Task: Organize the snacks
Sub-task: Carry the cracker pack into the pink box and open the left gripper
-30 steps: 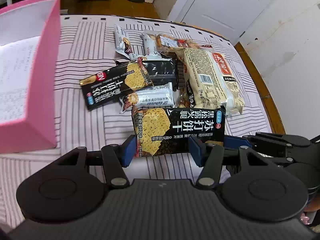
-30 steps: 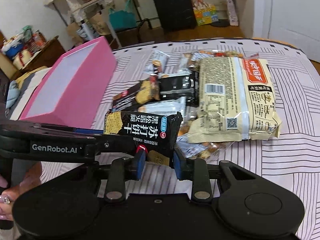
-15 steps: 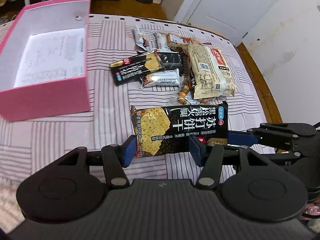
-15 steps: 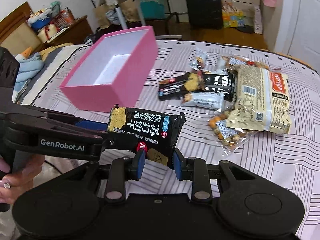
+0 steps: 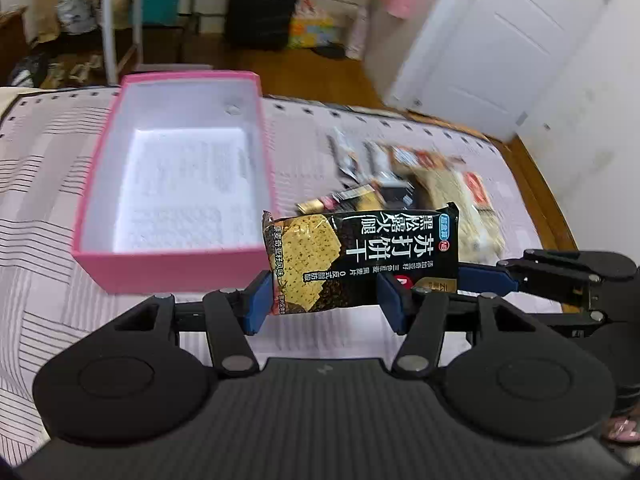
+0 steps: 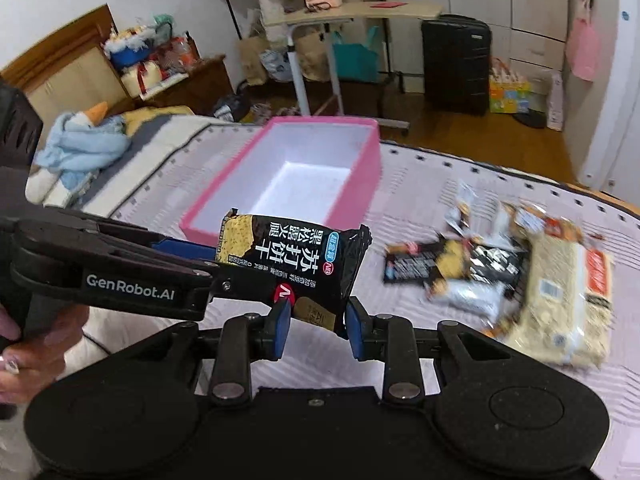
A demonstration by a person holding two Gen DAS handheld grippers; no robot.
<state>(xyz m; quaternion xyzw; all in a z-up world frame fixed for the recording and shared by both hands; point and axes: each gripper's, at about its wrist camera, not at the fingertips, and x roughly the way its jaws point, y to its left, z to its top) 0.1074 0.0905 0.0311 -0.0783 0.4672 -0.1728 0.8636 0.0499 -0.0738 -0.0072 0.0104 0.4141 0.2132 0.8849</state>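
Observation:
A black soda cracker packet [image 5: 362, 260] is held in the air by both grippers. My left gripper [image 5: 324, 300] is shut on its long sides. My right gripper [image 6: 314, 326] is shut on its end, and the packet shows there too [image 6: 292, 264]. The open pink box [image 5: 176, 184] with a white inside stands ahead and to the left; it also shows in the right wrist view [image 6: 288, 176]. The packet hangs just short of the box's near right corner. The remaining snack pile [image 6: 500, 276] lies on the bed to the right.
A striped bedsheet [image 5: 48, 240] covers the bed. A large beige noodle pack [image 6: 560, 300] lies at the pile's right. A black suitcase [image 6: 454, 60], a desk and bags stand on the wooden floor beyond the bed. A white door [image 5: 500, 32] is at the right.
Both grippers have lifted the cracker packet up from the pile and carried it left towards the pink box. The box now sits closer and more central. The pile has stayed behind at the right.

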